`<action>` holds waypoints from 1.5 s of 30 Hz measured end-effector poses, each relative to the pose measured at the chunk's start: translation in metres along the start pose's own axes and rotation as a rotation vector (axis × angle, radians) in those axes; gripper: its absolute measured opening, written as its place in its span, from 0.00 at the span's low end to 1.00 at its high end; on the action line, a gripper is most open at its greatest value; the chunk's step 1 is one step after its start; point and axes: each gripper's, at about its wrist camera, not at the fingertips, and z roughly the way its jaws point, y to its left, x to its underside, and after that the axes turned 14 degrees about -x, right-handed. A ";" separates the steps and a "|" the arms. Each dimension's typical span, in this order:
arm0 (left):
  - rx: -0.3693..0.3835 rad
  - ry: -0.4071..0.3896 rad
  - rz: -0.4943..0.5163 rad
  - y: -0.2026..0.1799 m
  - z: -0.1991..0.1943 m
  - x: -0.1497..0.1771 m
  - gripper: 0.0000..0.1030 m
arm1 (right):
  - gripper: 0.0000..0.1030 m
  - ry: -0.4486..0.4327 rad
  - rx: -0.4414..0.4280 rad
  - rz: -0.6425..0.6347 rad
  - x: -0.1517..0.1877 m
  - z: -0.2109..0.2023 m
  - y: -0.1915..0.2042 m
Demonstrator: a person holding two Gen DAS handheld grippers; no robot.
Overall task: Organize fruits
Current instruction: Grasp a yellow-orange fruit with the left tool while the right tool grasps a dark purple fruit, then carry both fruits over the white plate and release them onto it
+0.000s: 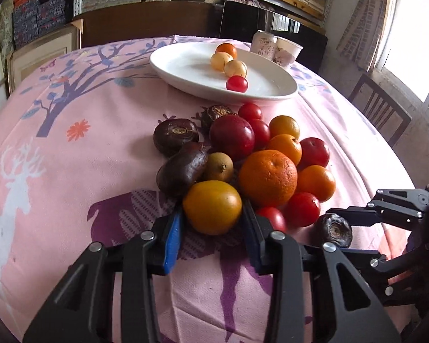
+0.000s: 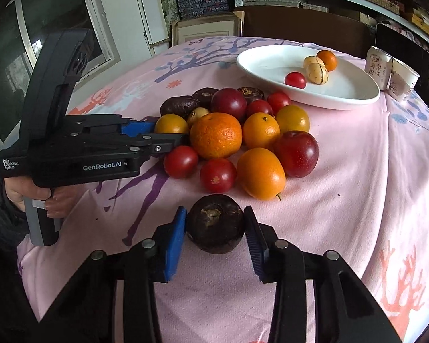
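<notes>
Your left gripper point(image 1: 211, 225) sits at the near edge of the fruit pile point(image 1: 243, 160), its blue pads point(image 1: 173, 240) on either side of a yellow-orange fruit point(image 1: 212, 207). The pads look to be touching the fruit, which rests on the pink cloth point(image 1: 100, 157), so the jaws are closed around it.

Your right gripper point(image 2: 216, 228) brackets a dark chestnut point(image 2: 216, 223) that lies apart from the pile, on the side nearest you. Both pads point(image 2: 174, 245) press against its sides; it is gripped on the cloth.

The pile itself holds a large orange point(image 2: 216, 135), smaller oranges, red tomatoes point(image 2: 218, 175), dark red plums point(image 2: 297, 153) and more dark chestnuts at the far side, all touching one another.

Beyond the pile stands a white plate point(image 1: 186, 65). On it lie one small orange point(image 1: 226, 50), two pale round fruits point(image 1: 235, 68) and one red tomato point(image 1: 236, 83), grouped in a line toward its far right part.

Just behind the plate stand a can point(image 2: 378, 67) and a paper cup point(image 2: 403, 80), side by side.
</notes>
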 end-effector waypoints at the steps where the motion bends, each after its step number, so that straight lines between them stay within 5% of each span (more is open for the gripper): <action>1: 0.021 0.005 -0.016 0.003 0.001 0.000 0.37 | 0.40 0.001 -0.001 0.001 0.000 0.001 -0.001; 8: -0.009 -0.004 0.011 -0.002 -0.002 0.002 0.36 | 0.40 0.009 0.035 -0.029 0.001 0.003 0.004; 15: -0.076 -0.079 0.243 -0.034 -0.023 0.016 0.36 | 0.40 0.012 0.027 -0.032 0.000 0.003 0.003; 20: 0.099 -0.047 0.108 -0.010 -0.033 0.022 0.36 | 0.40 0.011 0.019 -0.037 -0.001 0.002 0.004; 26: 0.064 -0.056 0.038 0.005 -0.040 0.028 0.36 | 0.40 -0.040 0.059 -0.111 -0.001 -0.009 0.021; 31: -0.042 -0.195 0.125 -0.010 -0.063 0.029 0.36 | 0.40 -0.077 0.114 -0.108 -0.006 -0.019 0.019; 45: -0.063 -0.151 0.144 -0.004 -0.069 0.000 0.36 | 0.40 -0.225 0.186 0.015 -0.041 -0.048 -0.007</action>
